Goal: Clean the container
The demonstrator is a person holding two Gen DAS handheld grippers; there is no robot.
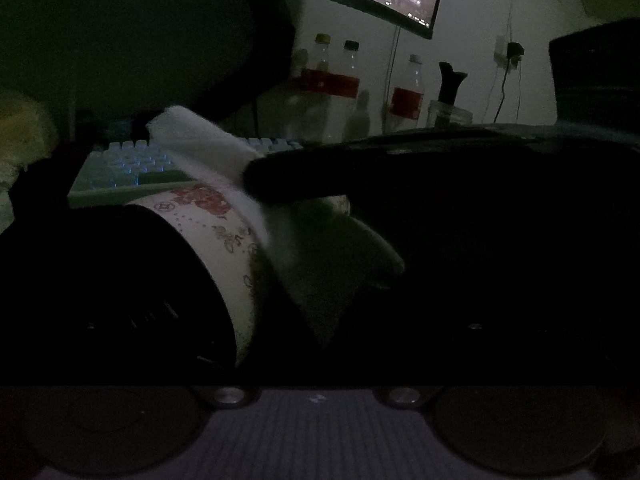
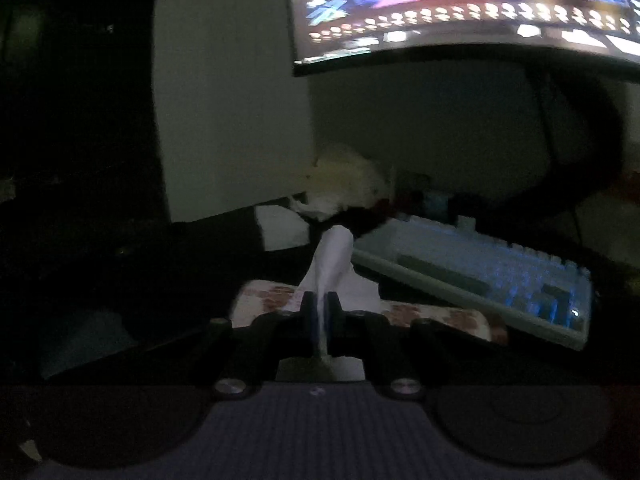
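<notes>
Dim desk scene: both claws work on one white paper bowl with red print.
The left claw grips the bowl's wall; the right claw, pressed together, pinches a crumpled white tissue just above the bowl.

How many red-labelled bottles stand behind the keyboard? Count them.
3: two bottles side by side under the monitor, one further right beside a glass jar. More may be hidden in the dark.

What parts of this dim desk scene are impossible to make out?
- Left wrist view: inside of the white paper bowl with red print, hidden by the white tissue and right gripper.
- Left wrist view: left gripper's grip on the bowl, lost in darkness.
- Right wrist view: bowl's interior, blocked by the gripper's body.
- Both views: monitor text, blurred.
</notes>
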